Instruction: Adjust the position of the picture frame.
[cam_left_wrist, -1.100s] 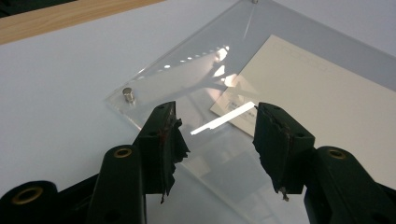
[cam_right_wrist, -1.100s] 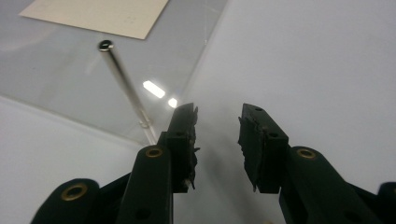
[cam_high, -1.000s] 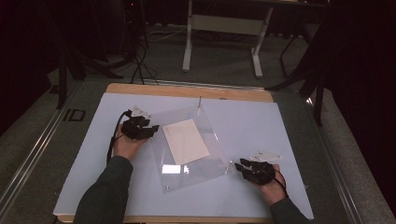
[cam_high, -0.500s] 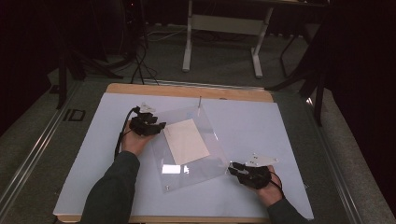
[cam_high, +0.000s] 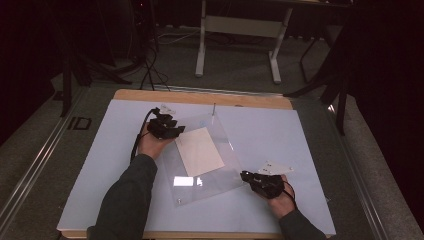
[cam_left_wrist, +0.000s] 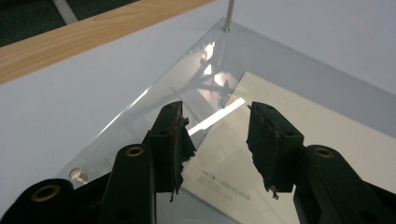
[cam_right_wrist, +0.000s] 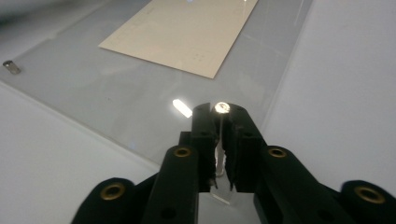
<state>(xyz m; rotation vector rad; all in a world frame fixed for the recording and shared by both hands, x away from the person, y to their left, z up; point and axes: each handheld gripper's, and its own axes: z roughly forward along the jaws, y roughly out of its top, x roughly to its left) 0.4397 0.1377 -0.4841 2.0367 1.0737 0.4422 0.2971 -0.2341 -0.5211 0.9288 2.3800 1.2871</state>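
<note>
A clear plastic sheet (cam_high: 200, 187) lies on the white table mat with a cream paper (cam_high: 199, 151) at its middle. My left gripper (cam_high: 172, 131) hovers at the sheet's far left edge. In the left gripper view its jaws (cam_left_wrist: 217, 123) stand open over the paper's corner (cam_left_wrist: 299, 140); they have just been closing a little, with nothing pressed between them. My right gripper (cam_high: 245, 176) is at the sheet's near right corner. Its jaws (cam_right_wrist: 219, 112) have just closed and are shut on a small upright metal pin (cam_right_wrist: 220, 108) there.
Another thin metal pin (cam_high: 214, 107) stands at the sheet's far corner, also seen as pin (cam_left_wrist: 227, 16). A short metal stud (cam_left_wrist: 78, 175) sits at the left corner and one stud (cam_right_wrist: 11, 66) at the near corner. The wooden table edge (cam_high: 200, 96) runs behind.
My left hand has moved away from me and to the right, up to the sheet's left edge. The right gripper has edged left onto the sheet's corner and closed.
</note>
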